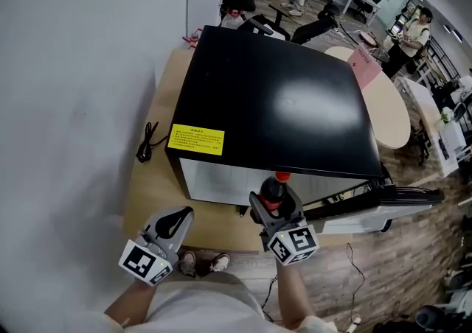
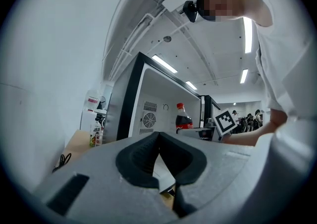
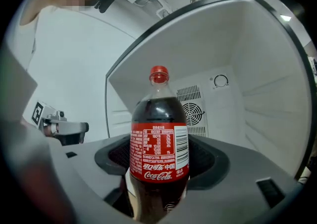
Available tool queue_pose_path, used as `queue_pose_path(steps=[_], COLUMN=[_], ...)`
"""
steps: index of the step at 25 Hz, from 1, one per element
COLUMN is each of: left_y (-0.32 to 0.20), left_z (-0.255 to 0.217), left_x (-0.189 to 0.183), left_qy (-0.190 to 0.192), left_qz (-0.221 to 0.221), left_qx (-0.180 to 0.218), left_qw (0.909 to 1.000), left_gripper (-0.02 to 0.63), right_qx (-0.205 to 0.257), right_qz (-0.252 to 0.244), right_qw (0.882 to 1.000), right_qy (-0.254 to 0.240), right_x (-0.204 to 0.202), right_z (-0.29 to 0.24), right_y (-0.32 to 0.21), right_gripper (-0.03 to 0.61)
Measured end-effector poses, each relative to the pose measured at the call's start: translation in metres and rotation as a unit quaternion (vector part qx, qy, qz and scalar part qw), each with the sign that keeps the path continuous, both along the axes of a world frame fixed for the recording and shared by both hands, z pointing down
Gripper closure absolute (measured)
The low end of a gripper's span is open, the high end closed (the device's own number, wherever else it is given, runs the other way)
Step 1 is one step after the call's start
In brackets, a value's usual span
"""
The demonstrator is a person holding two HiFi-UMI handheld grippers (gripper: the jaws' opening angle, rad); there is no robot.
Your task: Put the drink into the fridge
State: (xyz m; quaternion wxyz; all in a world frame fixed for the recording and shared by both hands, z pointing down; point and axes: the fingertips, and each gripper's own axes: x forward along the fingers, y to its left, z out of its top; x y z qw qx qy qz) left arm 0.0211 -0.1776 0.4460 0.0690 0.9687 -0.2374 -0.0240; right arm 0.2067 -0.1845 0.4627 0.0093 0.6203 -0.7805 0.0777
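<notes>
The right gripper [image 3: 159, 166] has its fingers clamped on the cola bottle [image 3: 159, 134], upright and facing the open fridge [image 1: 273, 103] at the surface's [image 1: 147, 191] near edge, ready to slide in, while the left gripper [image 1: 171, 222], fingers pinched together and empty, waits aside.

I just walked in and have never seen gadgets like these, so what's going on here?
A person stands at a small black fridge on a wooden table, with a hand-held tool in each hand. The right tool grips a cola bottle upright at the fridge's opening, with the door swung open. The left tool is shut and empty, off to the side. The bottle isn't set down inside yet.
</notes>
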Motion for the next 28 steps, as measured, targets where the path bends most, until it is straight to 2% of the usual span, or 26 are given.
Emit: queue_pose_path(steps=[13, 18, 28], left_y=[-0.001, 0.005, 0.014], left_z=[-0.004, 0.004, 0.014], left_x=[0.007, -0.005, -0.025], left_qy=[-0.009, -0.023, -0.047], left_qz=[-0.010, -0.029, -0.063], left_qx=[0.004, -0.006, -0.018], left_qw=[0.9999, 0.9993, 0.9967], left_gripper=[0.600, 0.601, 0.600], right_qx=[-0.021, -0.027, -0.032], right_qz=[0.017, 0.020, 0.034], right_qw=[1.000, 0.999, 0.998], right_qy=[0.001, -0.001, 0.032], right_x=[0.019, 0.024, 0.030], right_z=[0.036, 0.051, 0.074], right_y=[-0.047, -0.062, -0.095], right_gripper=[0.267, 0.267, 0.267])
